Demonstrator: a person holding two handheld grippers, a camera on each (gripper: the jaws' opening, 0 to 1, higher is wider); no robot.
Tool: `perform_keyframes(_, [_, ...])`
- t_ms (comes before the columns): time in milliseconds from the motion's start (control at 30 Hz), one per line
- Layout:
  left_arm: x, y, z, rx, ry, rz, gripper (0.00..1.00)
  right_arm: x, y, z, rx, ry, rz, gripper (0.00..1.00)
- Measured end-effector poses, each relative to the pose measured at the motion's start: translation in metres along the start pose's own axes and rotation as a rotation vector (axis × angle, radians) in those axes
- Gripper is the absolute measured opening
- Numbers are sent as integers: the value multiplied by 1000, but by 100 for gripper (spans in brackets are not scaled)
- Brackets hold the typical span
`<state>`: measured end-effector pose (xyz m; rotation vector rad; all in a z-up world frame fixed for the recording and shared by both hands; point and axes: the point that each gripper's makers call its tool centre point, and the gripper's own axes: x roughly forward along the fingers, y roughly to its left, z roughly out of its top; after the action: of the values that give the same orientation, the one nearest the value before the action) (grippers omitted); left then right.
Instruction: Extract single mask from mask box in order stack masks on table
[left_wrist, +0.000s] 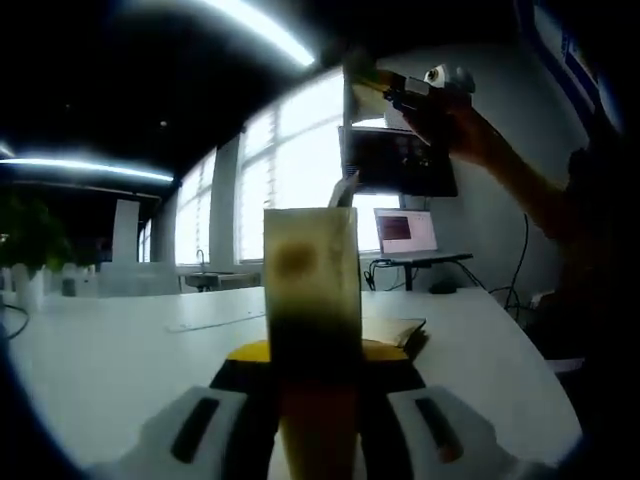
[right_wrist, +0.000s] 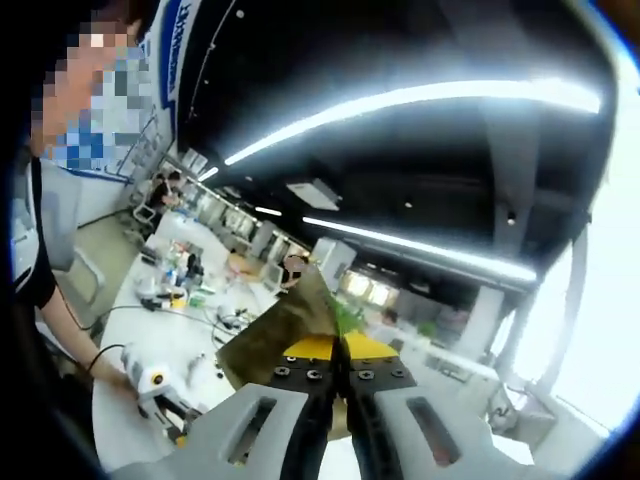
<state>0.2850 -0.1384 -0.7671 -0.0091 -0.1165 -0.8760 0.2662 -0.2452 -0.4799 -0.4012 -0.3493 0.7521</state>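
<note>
Left gripper (left_wrist: 312, 405) clamps the mask box (left_wrist: 312, 300) upright above the white table (left_wrist: 120, 350) — contents not visible. Right gripper (right_wrist: 340, 385), raised high, pinches a single mask (right_wrist: 285, 330) — jaws closed on it.

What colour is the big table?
White. The table shows best in the left gripper view.
</note>
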Motion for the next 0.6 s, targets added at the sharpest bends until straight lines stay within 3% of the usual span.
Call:
perform_keyframes(400, [0, 1, 0, 0, 0, 1, 31, -19, -17, -15, -3, 29, -81, 0])
perform_keyframes(600, [0, 2, 0, 0, 0, 1, 31, -30, -19, -25, -48, 57, -129, 0])
